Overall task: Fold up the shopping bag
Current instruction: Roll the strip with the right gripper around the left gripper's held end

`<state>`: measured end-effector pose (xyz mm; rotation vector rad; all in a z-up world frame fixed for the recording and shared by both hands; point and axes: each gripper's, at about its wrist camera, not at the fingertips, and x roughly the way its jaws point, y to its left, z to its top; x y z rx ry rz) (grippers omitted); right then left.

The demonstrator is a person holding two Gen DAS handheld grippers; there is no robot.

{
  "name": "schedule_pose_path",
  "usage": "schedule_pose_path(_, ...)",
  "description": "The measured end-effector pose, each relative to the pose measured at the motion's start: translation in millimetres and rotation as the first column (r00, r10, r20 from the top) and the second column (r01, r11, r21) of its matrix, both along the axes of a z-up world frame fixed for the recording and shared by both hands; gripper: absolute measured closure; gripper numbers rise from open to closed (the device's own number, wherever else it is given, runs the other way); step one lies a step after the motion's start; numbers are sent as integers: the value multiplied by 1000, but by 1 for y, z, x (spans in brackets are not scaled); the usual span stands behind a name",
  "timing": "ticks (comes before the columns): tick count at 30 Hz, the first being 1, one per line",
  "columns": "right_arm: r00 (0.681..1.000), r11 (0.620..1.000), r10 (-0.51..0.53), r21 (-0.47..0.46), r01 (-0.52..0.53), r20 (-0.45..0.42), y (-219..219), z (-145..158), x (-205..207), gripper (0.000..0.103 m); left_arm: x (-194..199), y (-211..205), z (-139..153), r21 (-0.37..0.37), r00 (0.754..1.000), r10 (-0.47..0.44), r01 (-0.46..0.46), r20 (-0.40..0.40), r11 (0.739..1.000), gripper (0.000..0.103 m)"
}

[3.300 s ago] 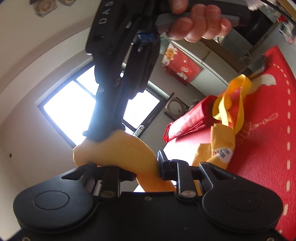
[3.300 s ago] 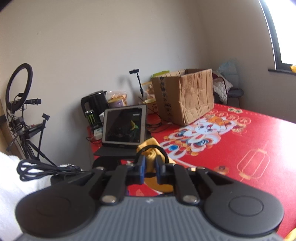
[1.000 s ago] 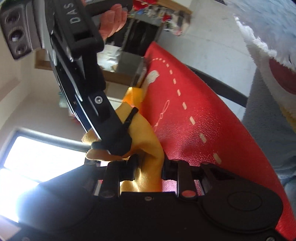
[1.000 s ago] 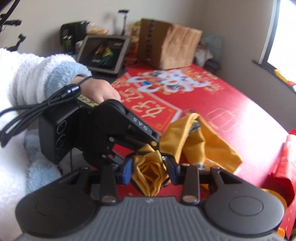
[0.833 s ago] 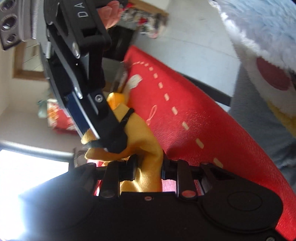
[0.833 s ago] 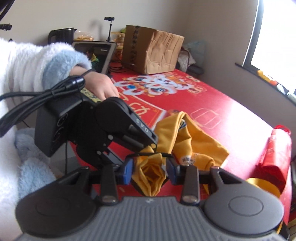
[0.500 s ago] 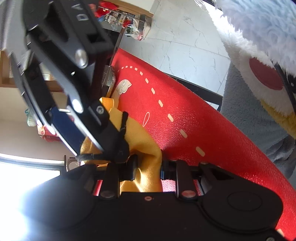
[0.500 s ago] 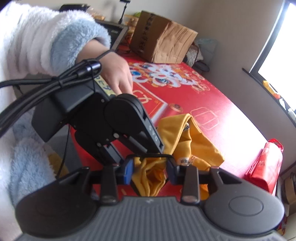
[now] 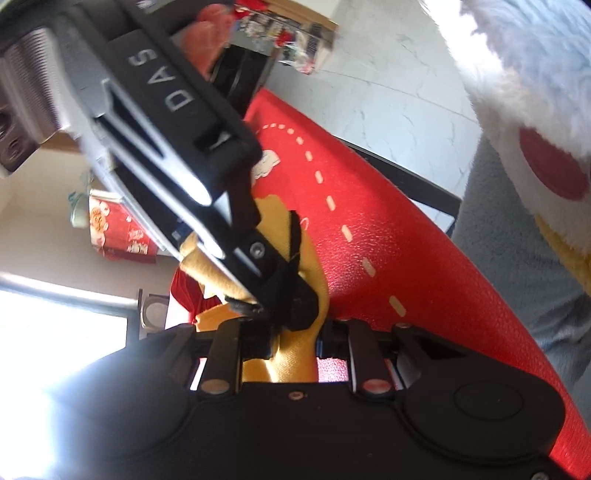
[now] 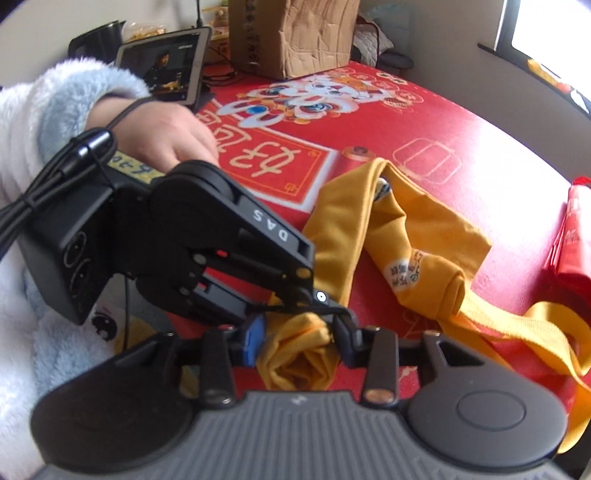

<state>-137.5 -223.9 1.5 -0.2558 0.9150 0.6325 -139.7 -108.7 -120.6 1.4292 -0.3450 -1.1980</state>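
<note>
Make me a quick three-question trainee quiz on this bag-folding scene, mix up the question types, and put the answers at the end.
1. True or false: the right gripper and the left gripper are both clamped on the yellow fabric shopping bag.
2. Multiple choice: where does most of the bag lie? A) inside the brown cardboard box; B) crumpled on the red printed tablecloth; C) on the tablet.
3. Fill in: the bag's long yellow strap handles trail toward the ____ side of the right wrist view.

Key: 1 true; 2 B; 3 right.
</note>
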Motion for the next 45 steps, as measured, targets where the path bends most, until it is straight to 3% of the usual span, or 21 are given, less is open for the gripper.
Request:
schedule_pose_path(2, 998, 997, -53, 62, 56, -39, -9, -4, 3, 61, 7, 1, 4, -56, 997, 47, -50, -63, 997, 78)
schedule_pose_path(9, 957, 926, -205, 276, 257, -203, -37, -16, 12, 59, 1, 10, -7, -238, 982, 134, -162, -130, 958, 77)
schedule_pose_path(11, 937, 889, -234, 332, 314, -259, -47, -20, 16, 59, -2, 12, -7, -277, 983, 141, -169, -118, 946, 77)
schedule_pose_path(14, 870, 794, -254, 422, 437, -424, -68, -38, 27, 54, -5, 8, -4, -330, 981, 151, -184, -123, 926, 78)
schedule_pose_path(16, 834, 742, -223, 467, 481, -504, -78, -53, 37, 54, -6, 4, -9, -338, 977, 156, -196, -142, 920, 78)
schedule_pose_path(18, 826, 709, -168, 516, 481, -539, -81, -63, 43, 57, -2, 5, -5, -350, 975, 150, -200, -164, 915, 79)
schedule_pose_path(19, 824, 697, -150, 533, 479, -546, -82, -65, 45, 62, 0, 6, -1, -355, 972, 151, -207, -178, 912, 79)
schedule_pose_path(21, 861, 713, -138, 554, 430, -490, -77, -57, 44, 65, 3, 6, 6, -355, 962, 164, -235, -219, 905, 79)
schedule_pose_path(24, 902, 748, -152, 549, 372, -404, -68, -41, 41, 65, 4, 8, 18, -369, 957, 183, -258, -227, 893, 80)
schedule_pose_path(27, 917, 750, -167, 557, 357, -363, -66, -32, 39, 62, 2, 6, 25, -369, 956, 209, -273, -205, 888, 82)
schedule_pose_path(32, 904, 719, -199, 570, 397, -379, -70, -40, 38, 65, -6, -5, 24, -349, 957, 263, -291, -125, 891, 77)
schedule_pose_path(36, 883, 657, -207, 609, 445, -422, -78, -45, 35, 72, -5, 0, 21, -351, 958, 279, -283, -62, 893, 75)
schedule_pose_path(45, 867, 576, -180, 665, 475, -464, -90, -52, 33, 78, -4, 10, 23, -269, 958, 283, -265, 32, 926, 72)
